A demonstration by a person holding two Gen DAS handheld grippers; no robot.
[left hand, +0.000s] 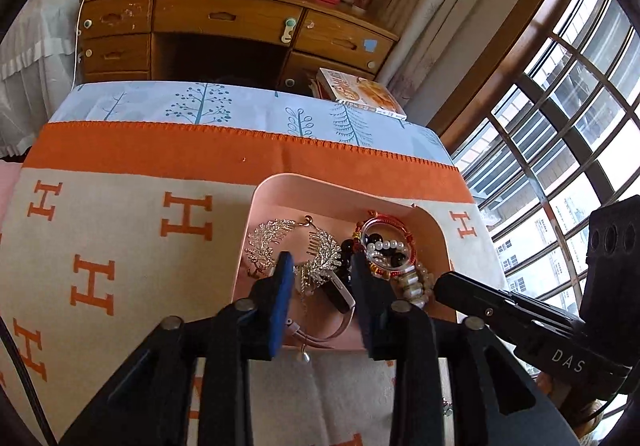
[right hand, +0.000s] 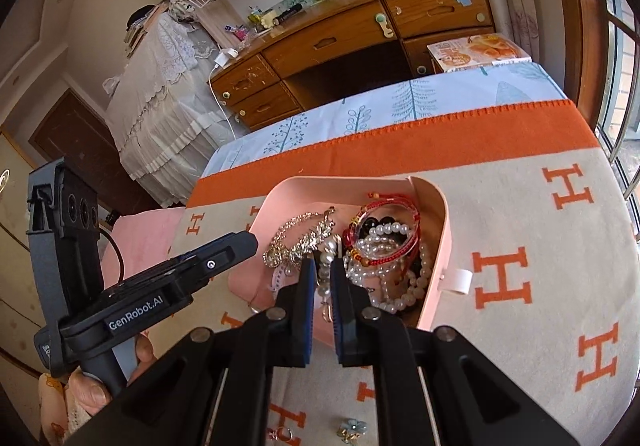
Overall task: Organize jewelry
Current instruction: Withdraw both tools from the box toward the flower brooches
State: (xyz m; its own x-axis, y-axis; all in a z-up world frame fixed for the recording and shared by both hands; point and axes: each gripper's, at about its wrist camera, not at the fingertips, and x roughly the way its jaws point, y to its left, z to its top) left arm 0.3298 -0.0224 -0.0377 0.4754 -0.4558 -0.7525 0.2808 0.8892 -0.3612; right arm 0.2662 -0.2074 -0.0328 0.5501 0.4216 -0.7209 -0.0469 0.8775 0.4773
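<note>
While both grippers hover, left (left hand: 320,266) apart, right (right hand: 320,270) together, tray (left hand: 344,202) lies lengthwise away.

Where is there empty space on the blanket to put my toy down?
The blanket is bare left of the pink tray, up to its orange band, and again right of the tray. The tray is crowded with the silver hair comb and bead bracelets.
</note>
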